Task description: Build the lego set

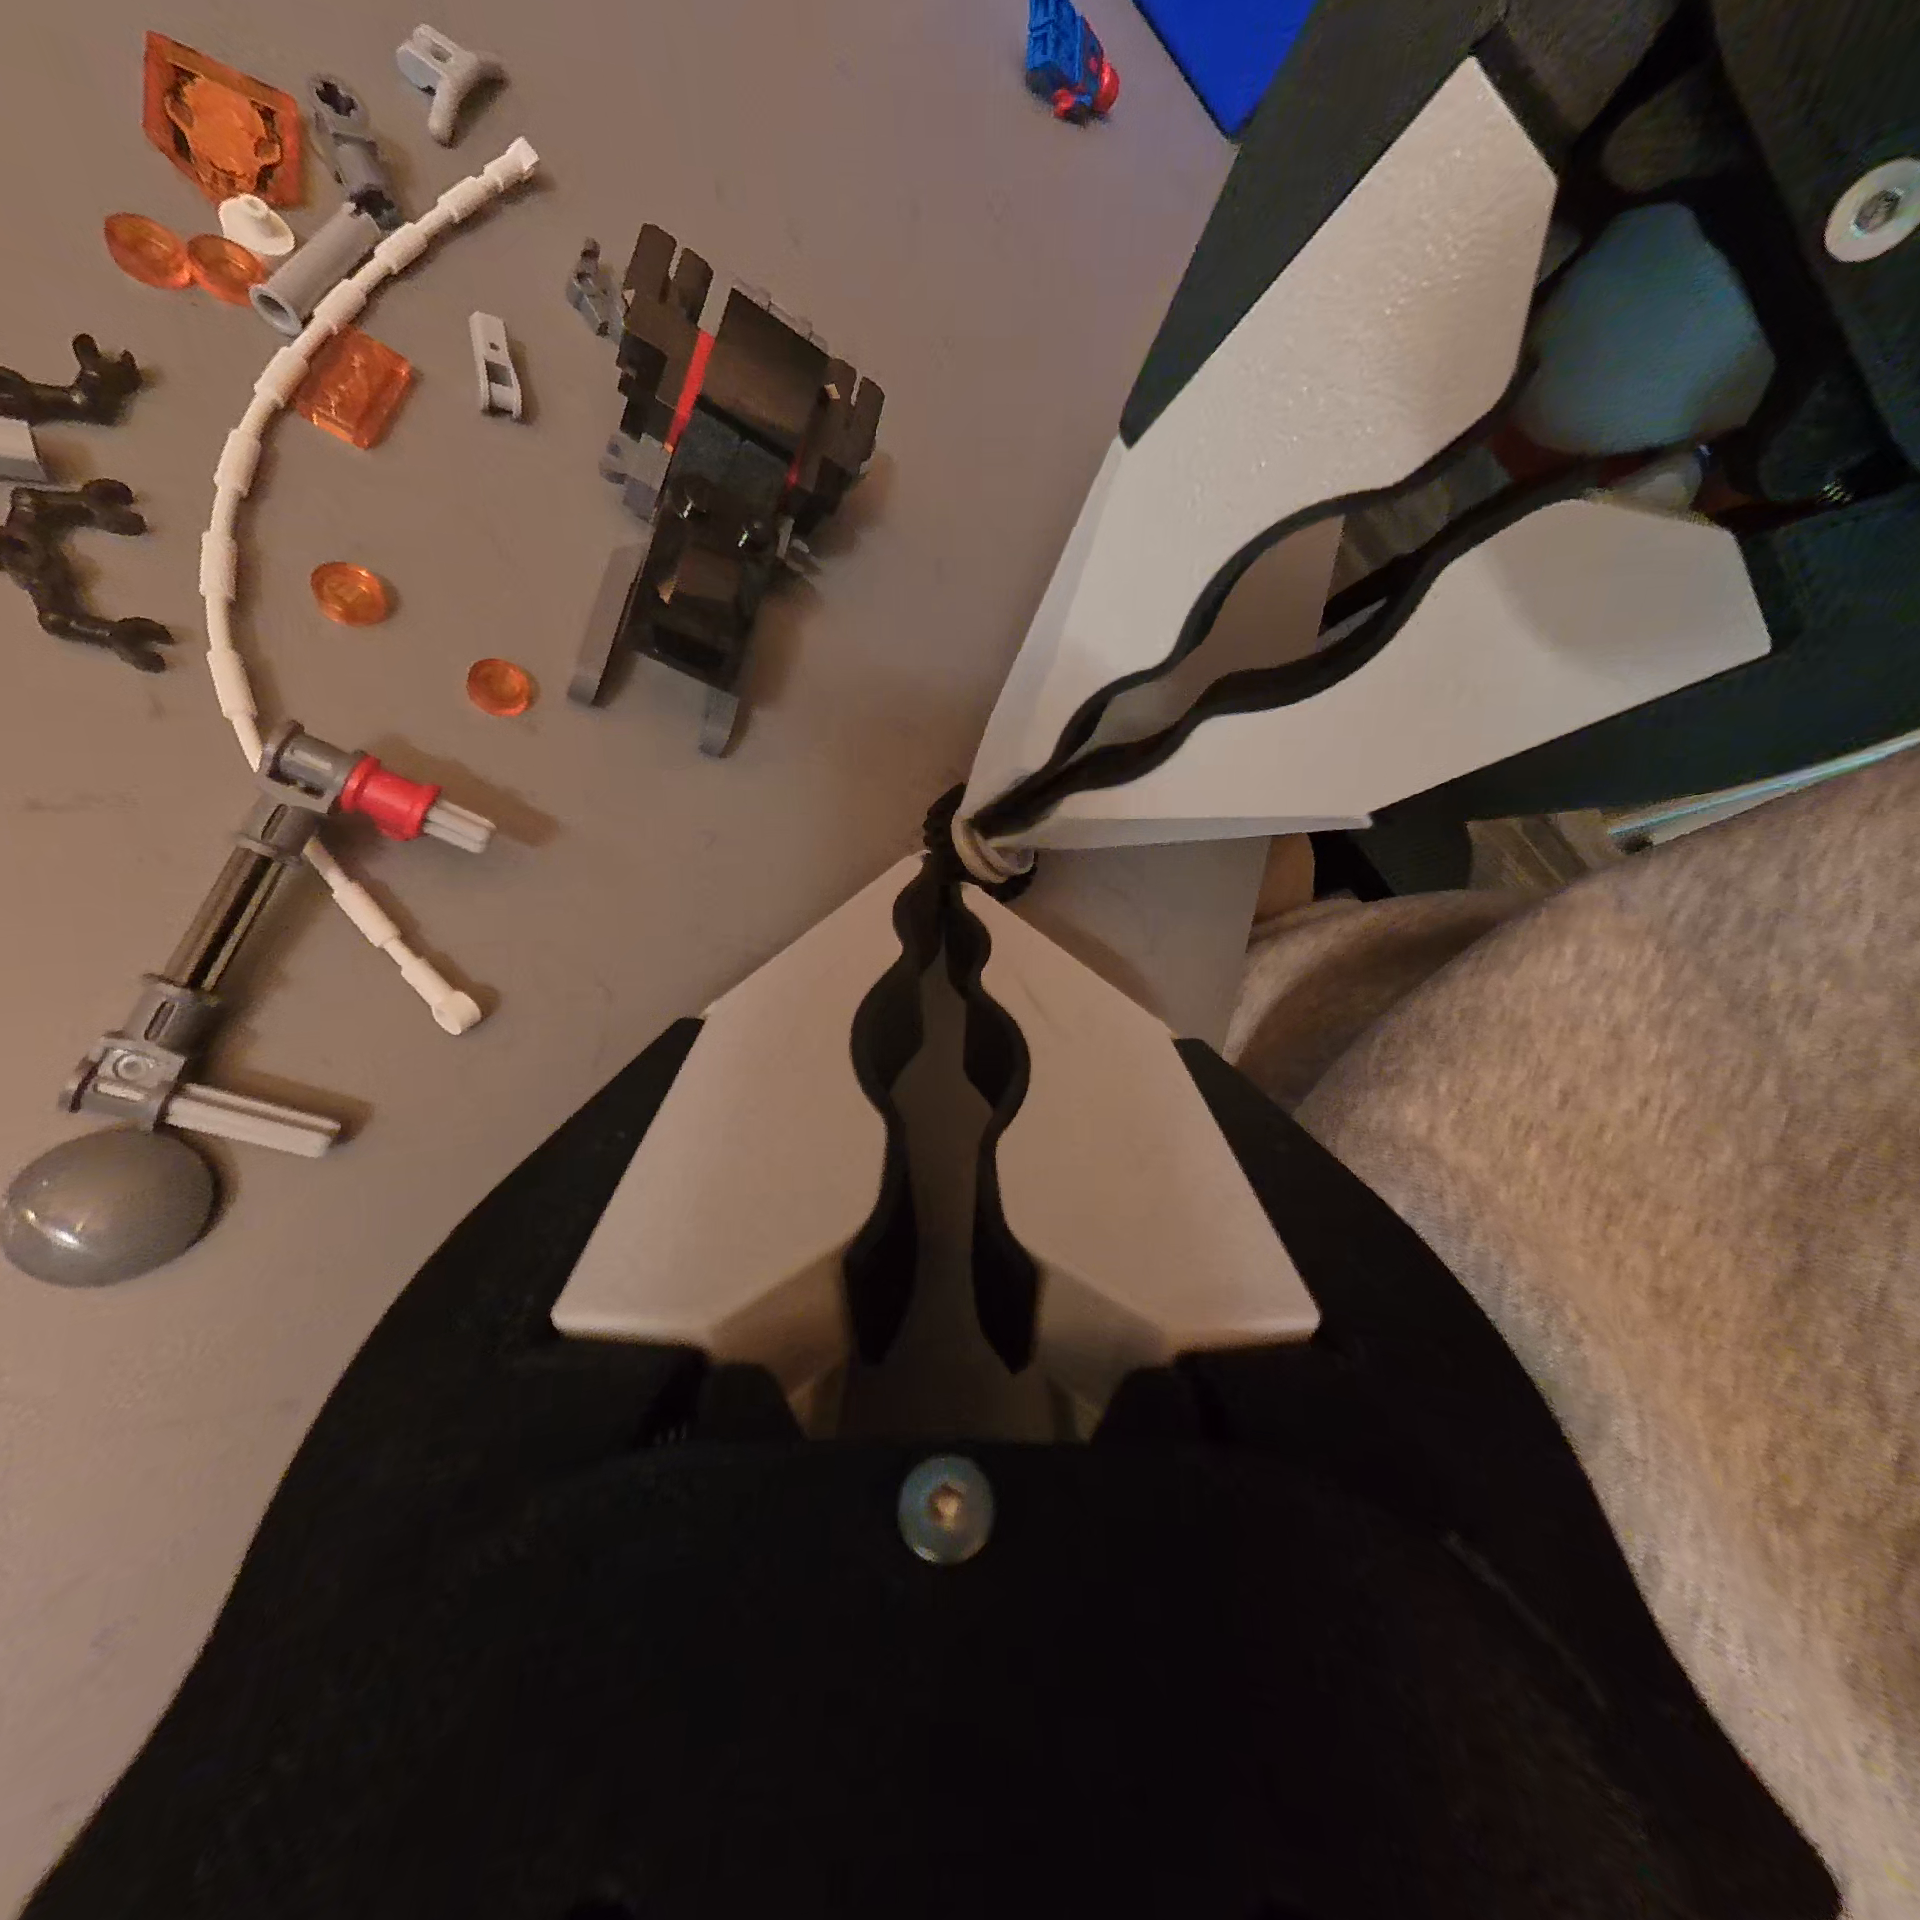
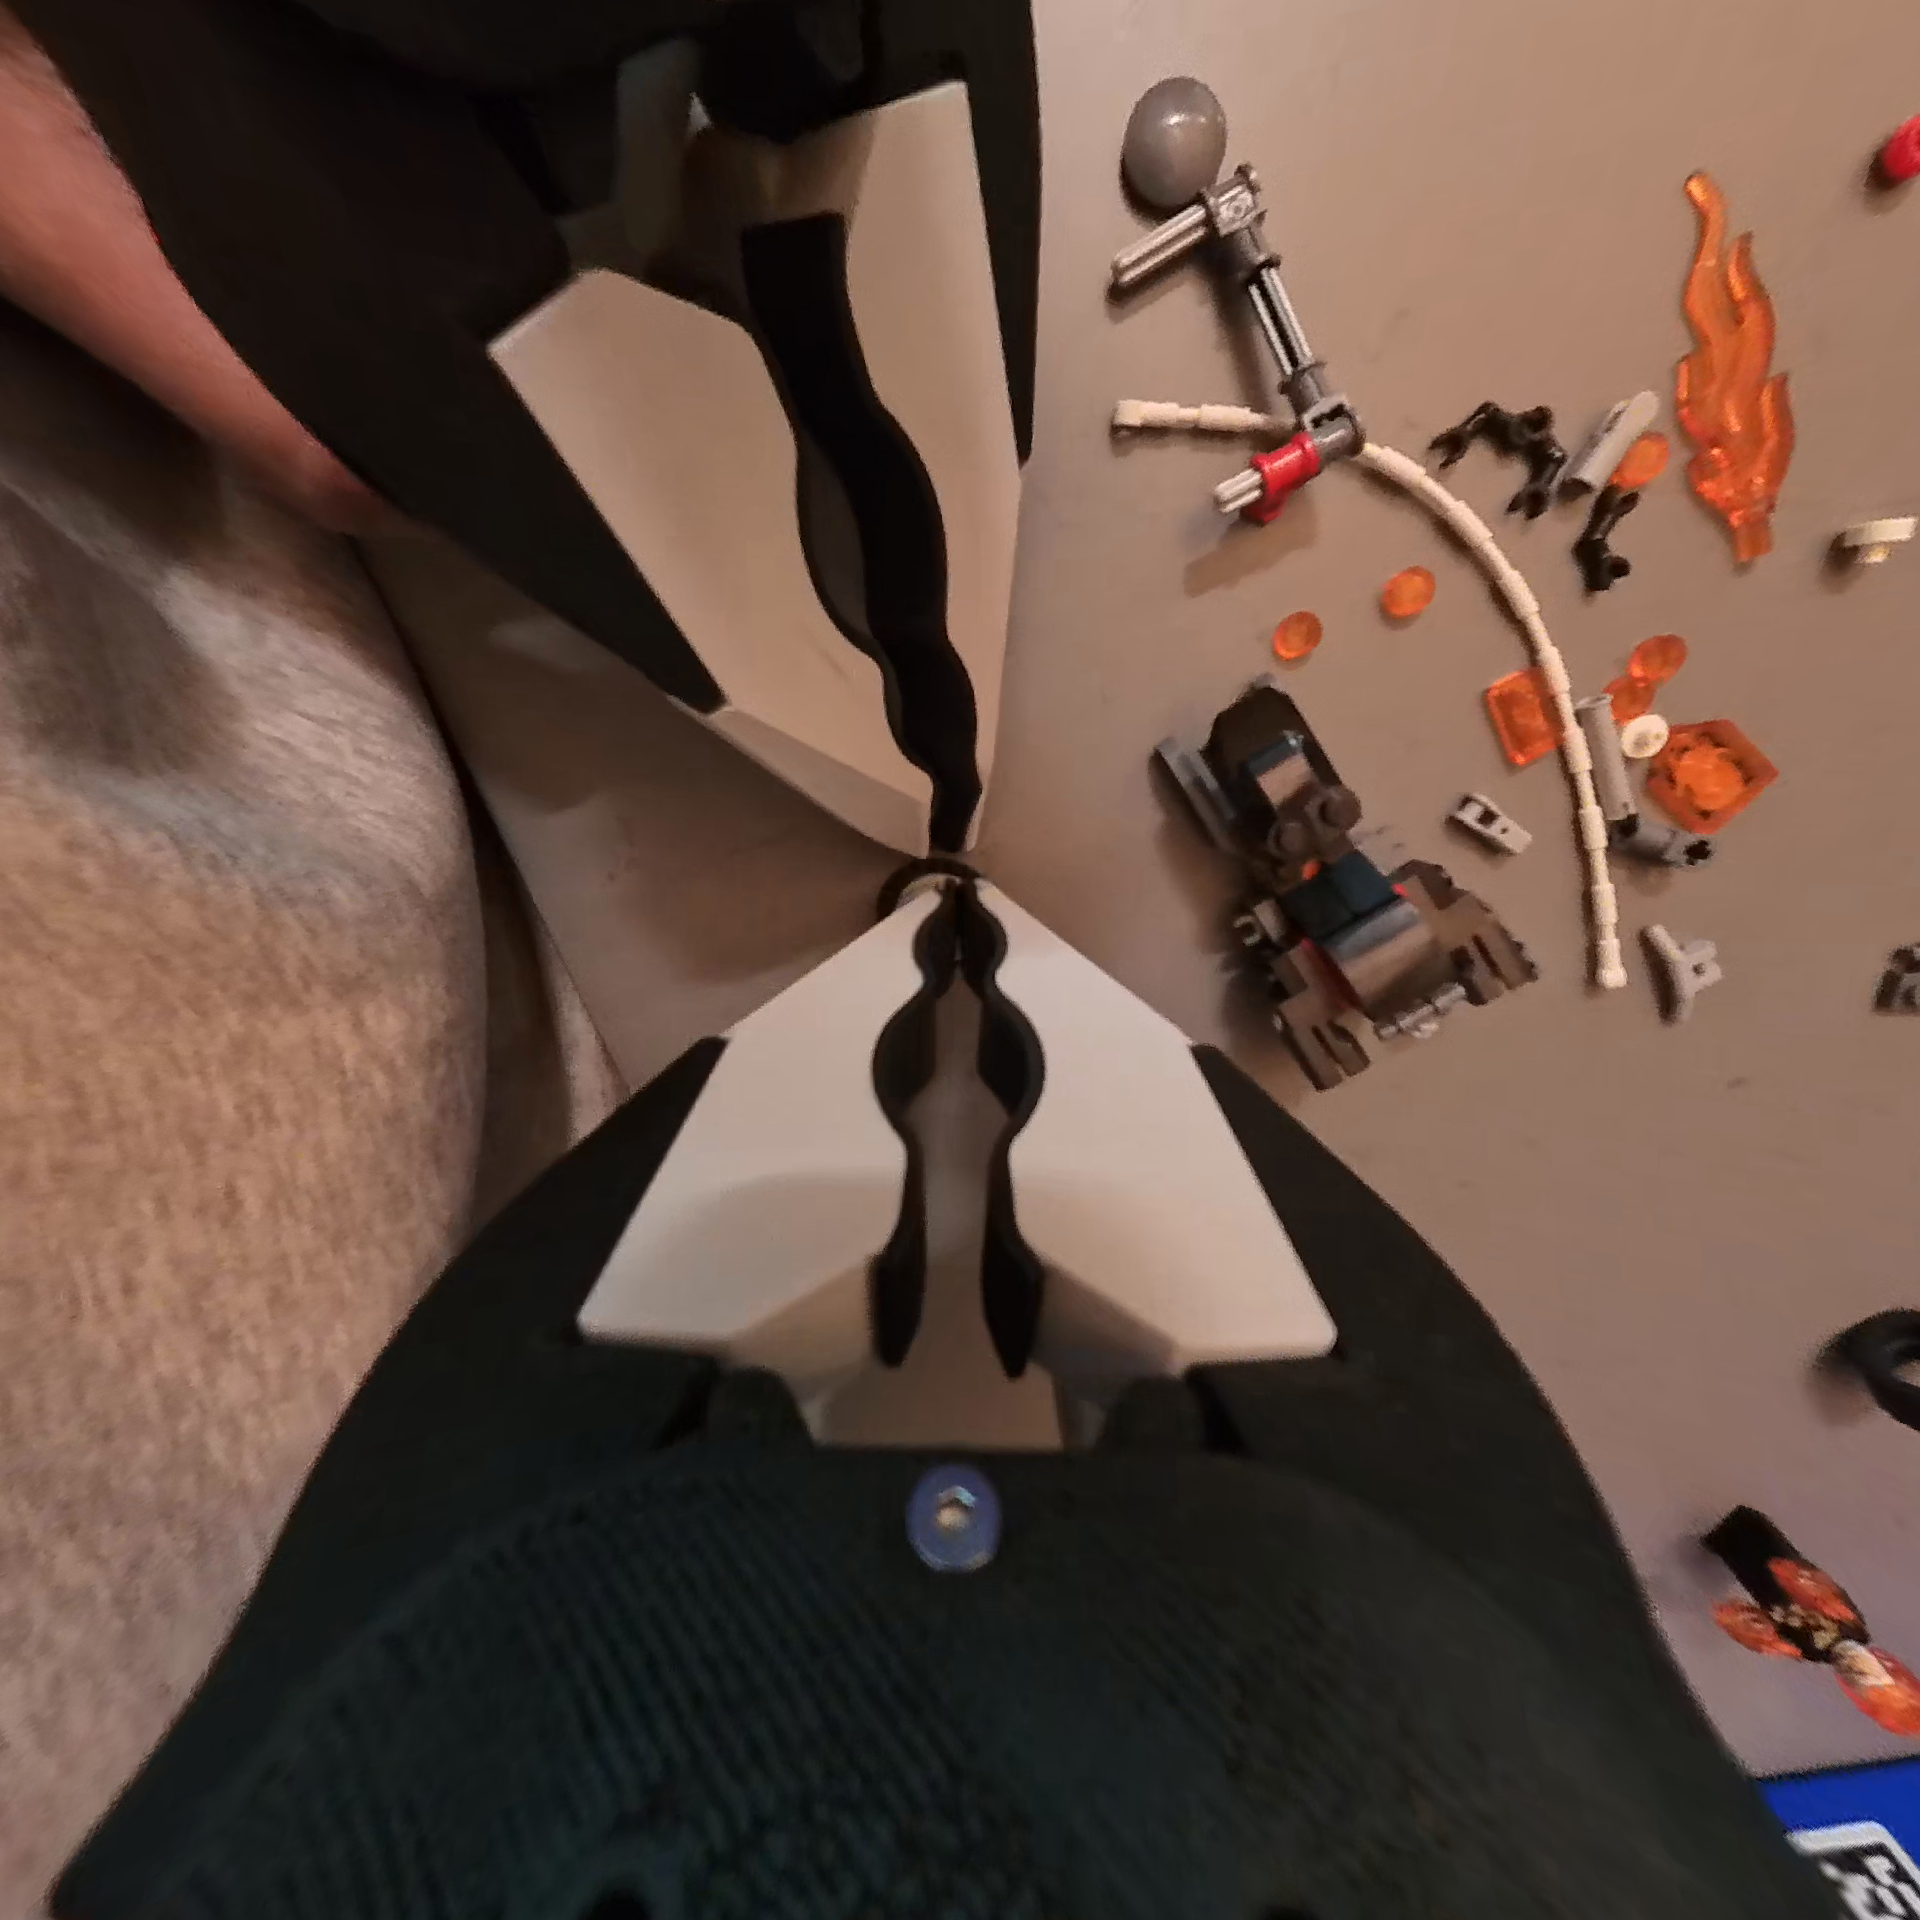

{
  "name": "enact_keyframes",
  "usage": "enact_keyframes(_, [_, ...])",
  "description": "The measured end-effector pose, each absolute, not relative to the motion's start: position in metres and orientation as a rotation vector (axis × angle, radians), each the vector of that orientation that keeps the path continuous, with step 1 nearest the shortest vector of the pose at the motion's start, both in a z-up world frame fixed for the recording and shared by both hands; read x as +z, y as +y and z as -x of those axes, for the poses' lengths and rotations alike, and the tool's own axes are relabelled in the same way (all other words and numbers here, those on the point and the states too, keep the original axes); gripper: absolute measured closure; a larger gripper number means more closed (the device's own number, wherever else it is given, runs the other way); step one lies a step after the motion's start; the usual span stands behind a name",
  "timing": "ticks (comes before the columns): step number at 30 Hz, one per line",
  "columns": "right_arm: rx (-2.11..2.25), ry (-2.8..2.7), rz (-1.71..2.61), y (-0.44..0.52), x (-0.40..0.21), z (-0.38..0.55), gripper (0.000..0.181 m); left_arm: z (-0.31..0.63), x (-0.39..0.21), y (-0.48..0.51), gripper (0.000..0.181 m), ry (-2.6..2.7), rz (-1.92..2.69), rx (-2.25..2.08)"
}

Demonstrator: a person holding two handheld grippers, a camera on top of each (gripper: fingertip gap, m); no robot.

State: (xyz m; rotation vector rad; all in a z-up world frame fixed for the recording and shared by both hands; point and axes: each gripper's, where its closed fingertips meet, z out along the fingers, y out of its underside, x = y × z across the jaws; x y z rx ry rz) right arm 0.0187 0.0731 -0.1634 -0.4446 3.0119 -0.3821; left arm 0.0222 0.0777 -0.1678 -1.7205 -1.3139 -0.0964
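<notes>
Grippers tip to tip over one tiny ring, right of the dark vehicle build (image 1: 727,457).
Left gripper (image 1: 940,878) and right gripper (image 1: 987,831) pinch nearly closed on the small ring piece (image 1: 982,847) (barely visible); any twist could flick it onto the cloth.

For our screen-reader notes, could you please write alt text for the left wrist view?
Left gripper and right gripper meet tip to tip, both pinching a small ringed piece. Left of them, a dark half-built model and loose parts lie on the table.
</notes>
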Motion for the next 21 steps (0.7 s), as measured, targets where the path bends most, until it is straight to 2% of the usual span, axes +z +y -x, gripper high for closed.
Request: enact_keyframes(21, [-0.280, 3.045, 0.478, 0.0719, -0.1640, -0.0204, 0.181, -0.0218, -0.1682, 0.0774, 0.181, -1.316, 1.715, -0.105])
